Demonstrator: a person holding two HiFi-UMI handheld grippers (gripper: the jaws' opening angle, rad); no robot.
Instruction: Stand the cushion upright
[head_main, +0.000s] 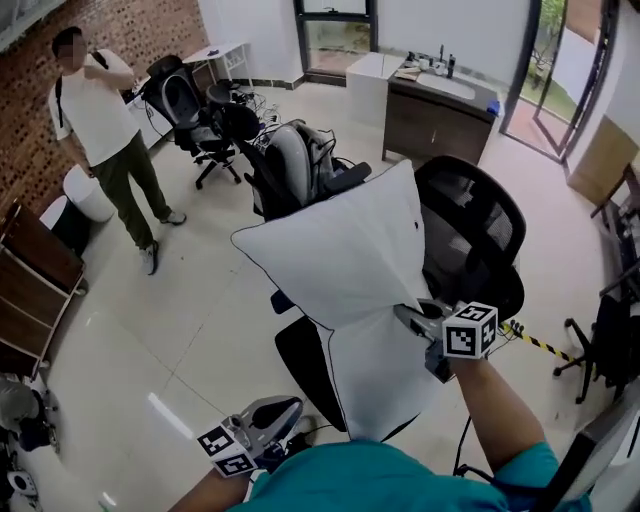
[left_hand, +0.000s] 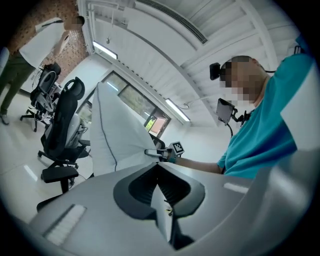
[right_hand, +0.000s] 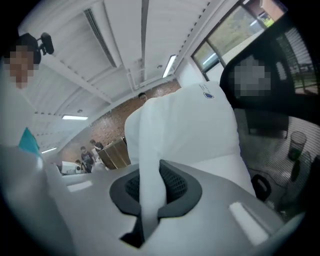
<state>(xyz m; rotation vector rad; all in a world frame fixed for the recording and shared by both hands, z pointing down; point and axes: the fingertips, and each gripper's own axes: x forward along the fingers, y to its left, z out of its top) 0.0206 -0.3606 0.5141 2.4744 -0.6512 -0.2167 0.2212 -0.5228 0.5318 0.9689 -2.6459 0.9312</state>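
A white cushion (head_main: 340, 260) with dark piping hangs in the air in front of the black mesh office chair (head_main: 480, 225). Its lower part drops toward the chair seat (head_main: 300, 365). My right gripper (head_main: 412, 318) is shut on a fold of its fabric at the right edge. In the right gripper view that fold runs down between the pads, at my right gripper (right_hand: 150, 200), and the cushion (right_hand: 190, 125) fills the middle. My left gripper (head_main: 285, 408) is low at the left, apart from the cushion, jaws together and holding nothing. The left gripper view shows the cushion (left_hand: 112, 137) and the right gripper (left_hand: 152, 152) ahead of my left gripper (left_hand: 162, 200).
A person (head_main: 105, 120) stands at the far left by a brick wall. More office chairs (head_main: 200, 110) and a grey-backed chair (head_main: 295, 165) stand behind the cushion. A dark counter (head_main: 440, 110) is at the back, wooden shelving (head_main: 35, 280) at the left, a chair base (head_main: 585, 360) at the right.
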